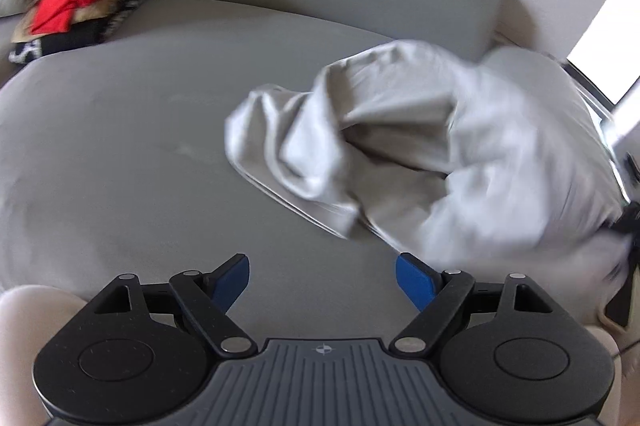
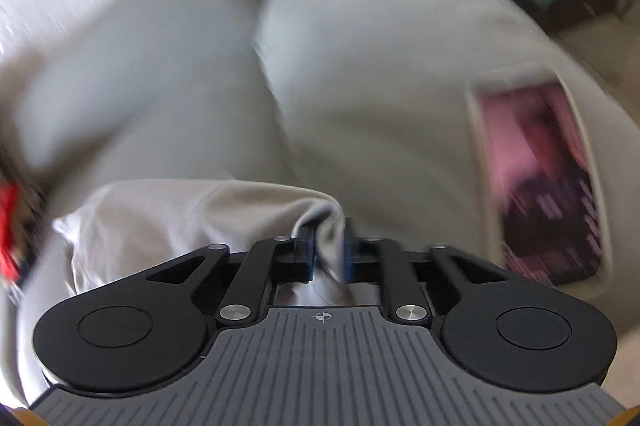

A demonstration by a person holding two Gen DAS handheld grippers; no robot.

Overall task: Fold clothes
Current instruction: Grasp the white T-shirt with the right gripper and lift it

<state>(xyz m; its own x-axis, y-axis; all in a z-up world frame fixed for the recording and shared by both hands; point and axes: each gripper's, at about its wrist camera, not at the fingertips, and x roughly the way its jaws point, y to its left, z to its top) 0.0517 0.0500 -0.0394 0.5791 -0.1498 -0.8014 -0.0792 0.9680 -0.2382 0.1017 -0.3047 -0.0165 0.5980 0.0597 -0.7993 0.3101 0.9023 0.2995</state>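
The right gripper (image 2: 329, 246) is clenched on a bunched fold of the pale grey garment (image 1: 420, 154), cloth pinched between its blue pads (image 2: 349, 250). The garment hangs crumpled over the right side of the grey sofa seat (image 1: 120, 146), blurred. The left gripper (image 1: 322, 282) is released, jaws wide, nothing between them (the garment's edge just beside its right pad). A pile of red and dark clothes (image 1: 80, 2) lies at the seat's far left corner.

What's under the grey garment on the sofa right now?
Under the grey garment only the grey sofa cushion shows around its edges. Whatever lies beneath its bunched middle is covered. The right hand-held gripper pinches one fold.
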